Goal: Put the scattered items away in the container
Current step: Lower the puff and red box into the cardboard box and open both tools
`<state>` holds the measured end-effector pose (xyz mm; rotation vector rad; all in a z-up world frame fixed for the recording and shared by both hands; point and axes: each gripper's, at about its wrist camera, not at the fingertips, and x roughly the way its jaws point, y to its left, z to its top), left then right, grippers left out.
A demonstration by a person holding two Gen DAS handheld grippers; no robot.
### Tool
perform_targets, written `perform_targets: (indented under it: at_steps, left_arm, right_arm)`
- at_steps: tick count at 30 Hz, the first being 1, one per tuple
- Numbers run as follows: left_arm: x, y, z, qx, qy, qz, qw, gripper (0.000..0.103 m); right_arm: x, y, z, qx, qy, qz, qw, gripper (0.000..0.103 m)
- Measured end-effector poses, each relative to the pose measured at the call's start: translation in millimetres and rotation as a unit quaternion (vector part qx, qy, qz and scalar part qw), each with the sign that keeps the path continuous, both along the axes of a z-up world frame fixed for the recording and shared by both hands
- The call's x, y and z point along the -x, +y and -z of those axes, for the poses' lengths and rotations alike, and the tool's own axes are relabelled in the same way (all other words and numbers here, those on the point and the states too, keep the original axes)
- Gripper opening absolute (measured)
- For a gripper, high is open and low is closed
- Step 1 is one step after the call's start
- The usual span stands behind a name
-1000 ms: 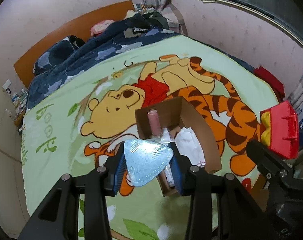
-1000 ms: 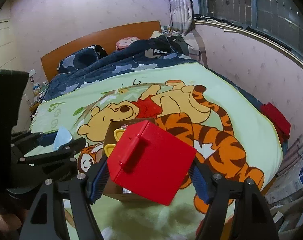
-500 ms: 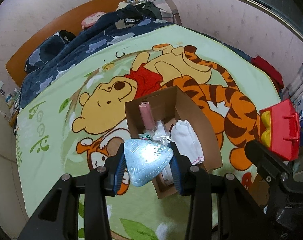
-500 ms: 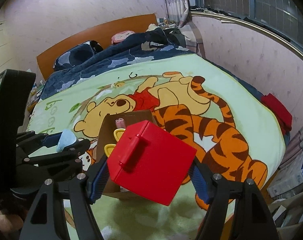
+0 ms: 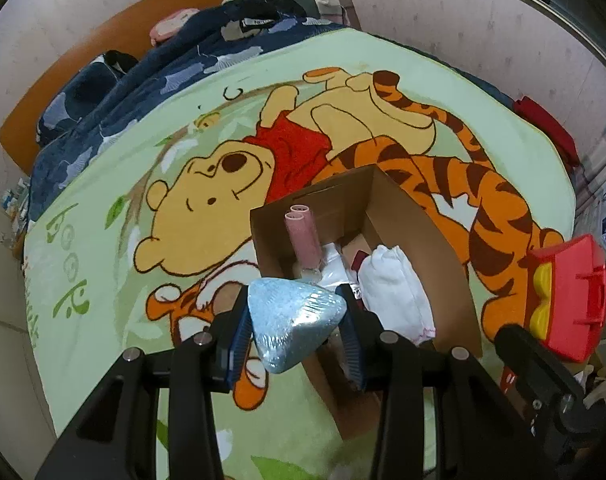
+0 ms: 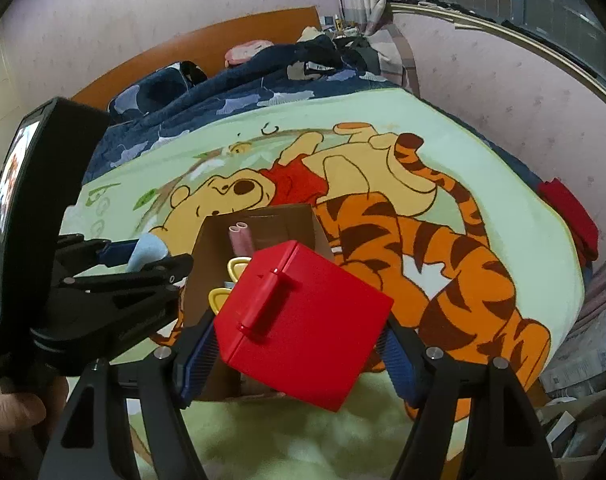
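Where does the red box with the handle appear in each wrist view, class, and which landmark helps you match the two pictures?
Left wrist view: the red box is at the far right edge, side-on.
Right wrist view: the red box fills the lower centre, clamped by the right gripper.
Shared landmark: the cardboard box on the blanket.

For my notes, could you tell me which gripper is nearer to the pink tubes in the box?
Left, probably. The left gripper hangs at the box's near-left edge, just short of the pink tubes; the right gripper is farther back.

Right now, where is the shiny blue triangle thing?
The blue foil-wrapped triangle is pinched in the left tongs, held in the air just above the near end of the cardboard box, close to the white cloth bundle.
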<state>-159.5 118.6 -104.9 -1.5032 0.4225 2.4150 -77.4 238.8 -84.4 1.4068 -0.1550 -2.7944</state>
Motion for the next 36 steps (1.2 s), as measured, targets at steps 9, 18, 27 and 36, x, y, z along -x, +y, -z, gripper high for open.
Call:
perform_targets:
  at_steps: [9, 18, 27, 36]
  left_arm:
    - [30.3, 4.3, 20.5, 0.007, -0.016, 0.011, 0.9998, 0.041]
    - [39.7, 12.1, 33.5, 0.009, -0.025, 0.037, 0.9989, 0.041]
    - [48.7, 12.2, 37.7, 0.033, -0.021, 0.037, 0.9986, 0.069]
    - [53.9, 11.2, 29.8, 0.021, -0.012, 0.035, 0.9991, 0.081]
  right_arm:
    - [24.0, -2.5, 16.4, 0.002, -0.021, -0.006, 1.000, 0.074]
    - [33.8, -13.5, 27.9, 0.006, -0.038, -0.017, 0.999, 0.074]
    - [35.6, -11.0, 32.7, 0.011, -0.046, -0.005, 0.999, 0.078]
    - [32.0, -5.9, 28.3, 0.016, -0.037, -0.002, 0.999, 0.081]
